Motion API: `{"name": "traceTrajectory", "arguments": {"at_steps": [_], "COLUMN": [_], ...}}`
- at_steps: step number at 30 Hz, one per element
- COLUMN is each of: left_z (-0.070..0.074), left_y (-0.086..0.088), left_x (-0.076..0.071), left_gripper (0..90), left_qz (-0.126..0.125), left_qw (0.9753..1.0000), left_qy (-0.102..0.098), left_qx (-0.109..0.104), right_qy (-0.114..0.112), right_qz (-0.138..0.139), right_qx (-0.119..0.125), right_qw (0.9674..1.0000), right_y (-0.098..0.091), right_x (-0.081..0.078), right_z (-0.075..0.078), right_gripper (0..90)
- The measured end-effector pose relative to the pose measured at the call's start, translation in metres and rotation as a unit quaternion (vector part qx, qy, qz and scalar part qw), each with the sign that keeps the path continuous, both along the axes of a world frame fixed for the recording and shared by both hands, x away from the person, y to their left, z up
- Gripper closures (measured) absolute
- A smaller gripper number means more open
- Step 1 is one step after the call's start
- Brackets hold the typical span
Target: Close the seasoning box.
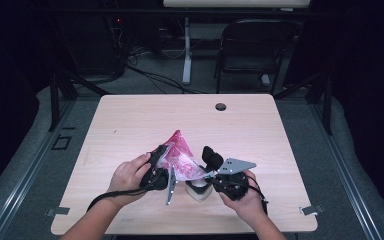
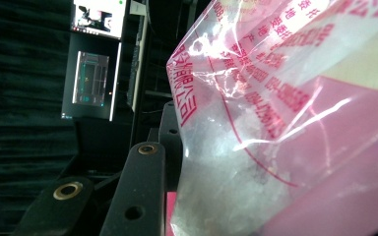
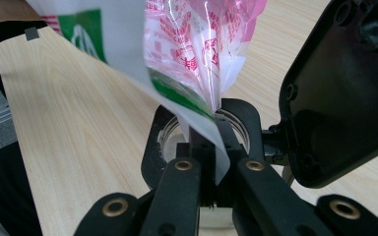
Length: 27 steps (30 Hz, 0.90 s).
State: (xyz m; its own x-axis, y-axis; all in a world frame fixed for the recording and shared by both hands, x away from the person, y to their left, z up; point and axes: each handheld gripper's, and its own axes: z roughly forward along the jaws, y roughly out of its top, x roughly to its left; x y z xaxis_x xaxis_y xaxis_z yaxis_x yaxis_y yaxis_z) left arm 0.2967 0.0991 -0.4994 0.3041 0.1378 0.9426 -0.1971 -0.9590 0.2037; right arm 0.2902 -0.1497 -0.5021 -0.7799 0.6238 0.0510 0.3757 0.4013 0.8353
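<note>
From the high view, a pale wood-grain counter point(image 1: 130, 125) stands on grey carpet in a dim room. A round cable hole point(image 1: 220, 106) sits near its far edge, and bits of grey tape point(image 1: 311, 210) mark its near corners. Beyond it are a black folding chair point(image 1: 252, 50), a white desk leg point(image 1: 187, 50) and cables snaking over the floor. Over the near middle of the counter, the left gripper point(image 1: 161, 159) and right gripper point(image 1: 211, 170) hold a pink-printed clear plastic bag point(image 1: 177, 155) between them, lifted off the wood. A small white cup-like container point(image 1: 198, 190) stands on the counter just below the bag, beside the right hand point(image 1: 247, 200).

In the left gripper view the bag point(image 2: 285, 128) crowds close, clear film with red characters and something pale inside. One black jaw rises against its edge; I cannot tell from here whether the jaws are pinching it. Behind, dark curtains and two lit monitor screens point(image 2: 91, 78) appear turned sideways.

In the right gripper view the jaws are pressed together on the bag's lower edge point(image 3: 211, 128), where a green-and-white strip runs. The round container point(image 3: 202, 132) sits right below the nip, on the counter point(image 3: 78, 128). The left gripper's black body point(image 3: 339, 93) looms at the right.
</note>
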Motion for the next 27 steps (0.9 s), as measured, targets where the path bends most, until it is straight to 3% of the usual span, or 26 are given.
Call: {"name": "traceTrajectory", "arguments": {"at_steps": [16,27], "left_z": [-0.008,-0.022], "left_y": [0.004,0.008], "left_x": [0.001,0.000], "left_gripper": [72.7,72.9], "left_qz": [0.006,0.015], "left_qw": [0.9991,0.9955], "left_qy": [0.025,0.061], "left_qx": [-0.033,-0.071], "right_qy": [-0.005,-0.010], "right_qz": [-0.004,-0.008], "right_qx": [0.004,0.011], "right_qw": [1.0000,0.9999], "right_y": [0.000,0.001], "right_x": [0.000,0.001], "right_z": [0.002,0.005], "right_gripper": [90.0,90.0]}}
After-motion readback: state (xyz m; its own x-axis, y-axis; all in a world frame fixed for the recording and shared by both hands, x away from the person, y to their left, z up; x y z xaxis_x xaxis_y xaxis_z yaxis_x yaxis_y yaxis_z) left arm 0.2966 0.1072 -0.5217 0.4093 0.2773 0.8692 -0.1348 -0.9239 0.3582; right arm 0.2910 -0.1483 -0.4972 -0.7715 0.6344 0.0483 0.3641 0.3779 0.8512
